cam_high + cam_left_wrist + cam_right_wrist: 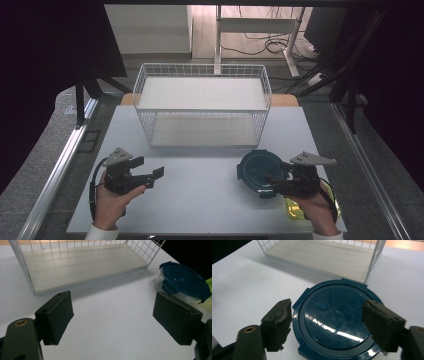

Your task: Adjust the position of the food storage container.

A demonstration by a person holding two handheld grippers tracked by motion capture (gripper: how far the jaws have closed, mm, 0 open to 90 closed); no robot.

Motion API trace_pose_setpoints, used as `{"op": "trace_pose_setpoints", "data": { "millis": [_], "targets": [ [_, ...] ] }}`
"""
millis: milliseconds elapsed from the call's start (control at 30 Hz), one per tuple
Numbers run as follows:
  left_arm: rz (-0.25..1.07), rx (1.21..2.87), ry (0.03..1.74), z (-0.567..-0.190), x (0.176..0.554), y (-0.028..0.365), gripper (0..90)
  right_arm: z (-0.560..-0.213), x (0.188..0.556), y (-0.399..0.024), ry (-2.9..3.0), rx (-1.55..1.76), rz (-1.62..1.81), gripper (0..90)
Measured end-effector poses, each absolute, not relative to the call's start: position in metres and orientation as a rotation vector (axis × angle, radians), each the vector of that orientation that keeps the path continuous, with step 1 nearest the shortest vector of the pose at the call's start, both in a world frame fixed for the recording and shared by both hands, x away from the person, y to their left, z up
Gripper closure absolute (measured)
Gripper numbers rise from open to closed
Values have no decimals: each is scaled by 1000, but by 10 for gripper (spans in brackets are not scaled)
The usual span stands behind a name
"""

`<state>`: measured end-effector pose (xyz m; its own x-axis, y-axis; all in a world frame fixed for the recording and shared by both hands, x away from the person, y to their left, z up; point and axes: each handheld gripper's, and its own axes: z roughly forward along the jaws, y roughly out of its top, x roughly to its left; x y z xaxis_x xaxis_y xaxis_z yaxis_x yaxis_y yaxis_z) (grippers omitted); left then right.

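Note:
A round clear container with a dark blue clip lid (256, 170) (185, 280) (332, 315) sits on the white table at the front right. My right gripper (274, 177) (327, 325) hovers at its near right side, open, with the jaws spread about as wide as the lid and pressing on nothing. At the front left my left gripper (150, 175) (112, 317) is held just above the bare tabletop, open, with nothing between its jaws. It points toward the container and the basket.
A white two-tier wire basket (200, 65) (25, 270) (372, 267) with pale boards stands at the table's back centre. A yellow-green object (295, 207) (209, 282) lies under my right hand near the front right corner. Bare tabletop (200, 200) lies between the grippers.

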<state>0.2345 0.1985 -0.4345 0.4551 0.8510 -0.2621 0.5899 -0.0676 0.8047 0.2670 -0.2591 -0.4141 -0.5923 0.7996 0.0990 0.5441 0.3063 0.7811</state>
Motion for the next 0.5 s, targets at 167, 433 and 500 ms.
{"op": "trace_pose_setpoints", "data": {
  "millis": [167,433,500],
  "targets": [
    [361,1792,1236,-436,234,196,170,-417,270,-259,2284,1233,1157,253],
    [323,1783,1245,-444,234,202,177,-419,273,-251,2296,1241,1166,253],
    [313,1786,1239,-445,236,200,177,-421,272,-250,2302,1251,1168,255]
  ]
}}
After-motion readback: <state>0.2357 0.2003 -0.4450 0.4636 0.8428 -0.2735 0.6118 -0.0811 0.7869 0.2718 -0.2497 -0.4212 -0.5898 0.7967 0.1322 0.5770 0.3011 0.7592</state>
